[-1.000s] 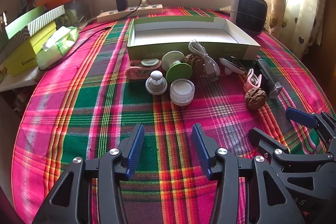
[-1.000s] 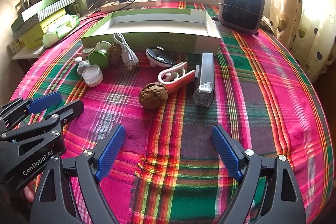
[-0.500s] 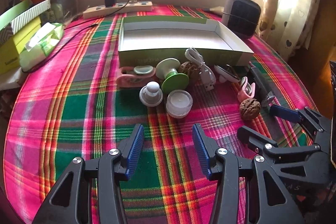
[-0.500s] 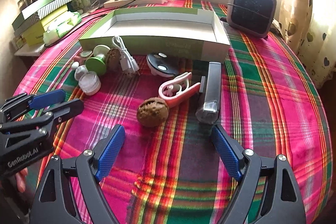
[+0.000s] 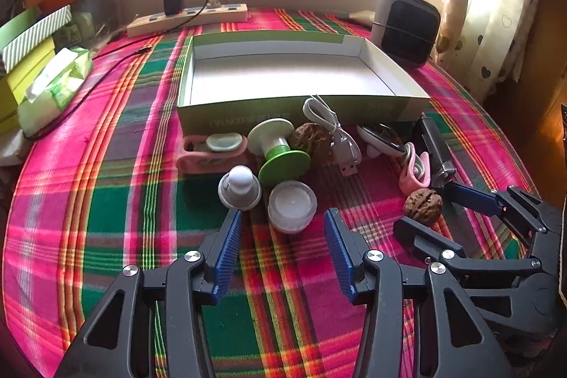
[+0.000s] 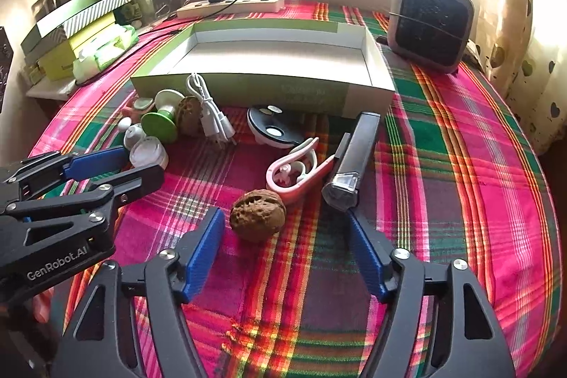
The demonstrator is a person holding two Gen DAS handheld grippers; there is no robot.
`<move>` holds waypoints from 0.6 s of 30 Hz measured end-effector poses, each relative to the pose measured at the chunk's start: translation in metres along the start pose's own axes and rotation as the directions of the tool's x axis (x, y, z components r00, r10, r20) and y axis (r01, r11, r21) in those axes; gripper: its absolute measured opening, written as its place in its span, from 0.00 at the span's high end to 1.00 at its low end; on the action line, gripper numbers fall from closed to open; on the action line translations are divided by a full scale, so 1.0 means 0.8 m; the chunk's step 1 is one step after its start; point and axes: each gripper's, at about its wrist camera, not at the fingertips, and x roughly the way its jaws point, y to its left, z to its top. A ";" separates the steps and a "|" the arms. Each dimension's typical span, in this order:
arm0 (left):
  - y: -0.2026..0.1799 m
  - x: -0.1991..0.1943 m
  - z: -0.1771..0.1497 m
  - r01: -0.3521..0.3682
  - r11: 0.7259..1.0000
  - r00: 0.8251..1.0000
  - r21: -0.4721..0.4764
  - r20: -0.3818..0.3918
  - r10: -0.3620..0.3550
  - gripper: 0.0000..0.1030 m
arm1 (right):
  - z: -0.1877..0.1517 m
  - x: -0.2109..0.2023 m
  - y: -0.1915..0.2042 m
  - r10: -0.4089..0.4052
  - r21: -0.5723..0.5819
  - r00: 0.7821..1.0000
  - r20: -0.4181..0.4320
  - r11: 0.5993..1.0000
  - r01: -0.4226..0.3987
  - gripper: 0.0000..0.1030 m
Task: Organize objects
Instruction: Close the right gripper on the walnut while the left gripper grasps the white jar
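Your left gripper (image 5: 281, 229) stood with its jaws apart and nothing pressed between the blue pads (image 5: 228, 257). Just ahead of the gap sat the small clear lidded jar (image 5: 292, 206), and off the tip of the left-hand jaw the white knobbed cap (image 5: 240, 188). Beyond them lay the green-and-white spool (image 5: 280, 151), a walnut (image 5: 312, 140) and the white USB cable (image 5: 333, 133), against the open green box (image 5: 301, 116). To the right, your right gripper (image 5: 439, 211) had a second walnut (image 5: 423, 204) between its closing jaws, not yet pinched.
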 end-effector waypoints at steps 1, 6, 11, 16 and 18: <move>-0.001 0.001 0.001 -0.003 1.000 1.000 0.002 0.001 0.003 0.56 | 0.000 0.000 0.000 0.001 0.000 1.000 0.001 1.000 -0.001 0.38; 0.000 0.002 0.004 -0.009 1.000 1.000 -0.004 0.003 0.009 0.59 | 0.002 0.000 -0.003 0.003 0.003 1.000 0.006 1.000 -0.003 0.45; -0.001 0.003 0.006 -0.027 1.000 1.000 0.002 0.007 0.027 0.69 | 0.002 -0.001 -0.006 0.000 0.011 1.000 0.010 1.000 0.000 0.52; -0.002 0.003 0.005 -0.027 1.000 1.000 0.009 0.009 0.027 0.75 | 0.000 -0.002 -0.007 0.000 0.014 1.000 0.014 1.000 -0.001 0.59; -0.002 0.003 0.005 -0.025 1.000 1.000 0.008 0.009 0.025 0.75 | 0.000 -0.002 -0.008 0.002 0.013 1.000 0.014 1.000 -0.002 0.61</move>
